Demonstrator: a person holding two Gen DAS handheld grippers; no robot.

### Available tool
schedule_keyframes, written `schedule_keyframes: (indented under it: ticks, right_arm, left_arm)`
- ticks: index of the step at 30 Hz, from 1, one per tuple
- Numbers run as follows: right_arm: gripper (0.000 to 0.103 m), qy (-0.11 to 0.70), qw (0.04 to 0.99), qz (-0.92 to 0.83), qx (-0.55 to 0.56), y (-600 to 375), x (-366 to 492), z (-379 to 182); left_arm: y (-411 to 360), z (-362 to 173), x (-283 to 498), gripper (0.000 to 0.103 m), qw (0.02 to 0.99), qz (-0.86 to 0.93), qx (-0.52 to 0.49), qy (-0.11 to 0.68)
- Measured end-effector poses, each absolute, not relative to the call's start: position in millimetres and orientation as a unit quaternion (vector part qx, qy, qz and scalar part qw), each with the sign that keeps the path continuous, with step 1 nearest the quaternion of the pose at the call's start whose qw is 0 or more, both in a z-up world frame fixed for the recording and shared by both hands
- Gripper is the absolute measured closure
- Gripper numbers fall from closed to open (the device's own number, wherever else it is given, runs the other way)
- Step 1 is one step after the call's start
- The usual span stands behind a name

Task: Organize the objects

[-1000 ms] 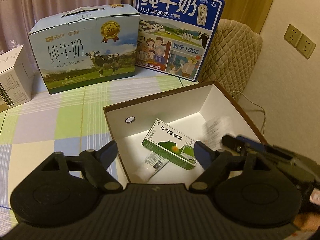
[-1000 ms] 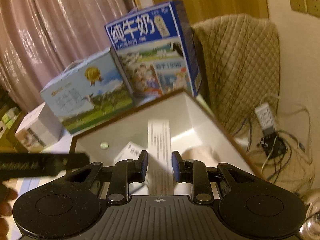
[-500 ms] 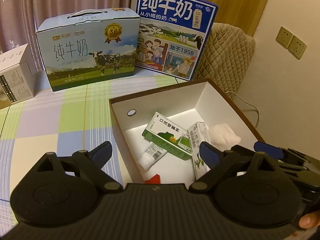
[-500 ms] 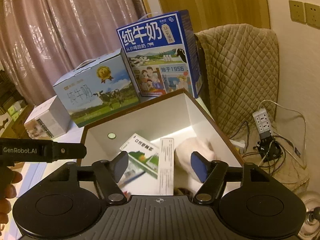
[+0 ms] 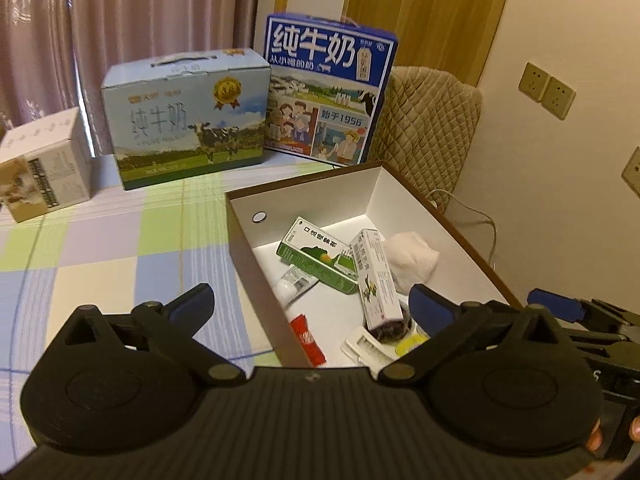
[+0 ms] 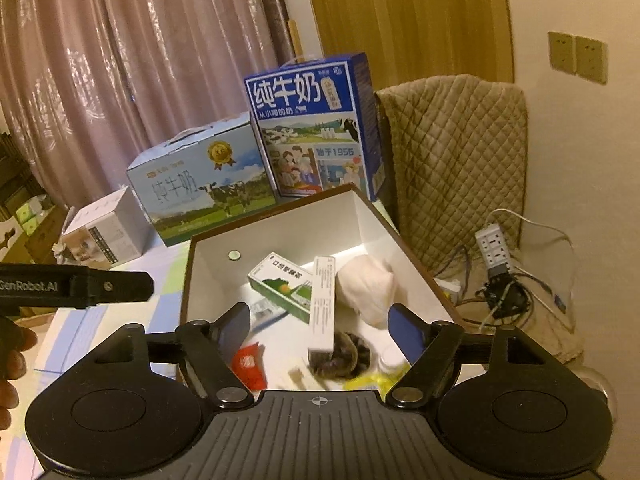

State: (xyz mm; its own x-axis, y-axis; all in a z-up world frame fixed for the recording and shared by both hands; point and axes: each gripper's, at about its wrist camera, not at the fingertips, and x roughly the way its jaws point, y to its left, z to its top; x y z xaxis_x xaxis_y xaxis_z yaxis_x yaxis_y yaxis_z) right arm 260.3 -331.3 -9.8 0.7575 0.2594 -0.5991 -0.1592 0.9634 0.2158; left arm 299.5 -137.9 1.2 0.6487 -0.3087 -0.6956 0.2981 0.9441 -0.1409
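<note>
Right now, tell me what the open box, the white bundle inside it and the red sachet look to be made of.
Open box: stiff cardboard, matte white inside, brown outside; straight folded walls. White bundle: soft knit fabric, possibly a sock; fuzzy, rumpled. Red sachet: thin plastic or foil film, it seems, slightly glossy with crimped ends.

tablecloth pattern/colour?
Pastel check on the tablecloth: green, lavender, blue and cream squares. Clearest in the left wrist view.

Dim warm indoor light, fisheye-bent edges, slight motion blur.
</note>
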Motion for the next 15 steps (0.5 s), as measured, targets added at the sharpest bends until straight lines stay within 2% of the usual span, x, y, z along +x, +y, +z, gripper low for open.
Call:
schedule_keyframes:
  ticks: [15]
  right_arm:
    - [0.026,0.316,0.934,0.104,0.128,-331,153,43]
  left_arm:
    - [-92,50,174,0.001,0.922,-0.142,-0.013,0.359]
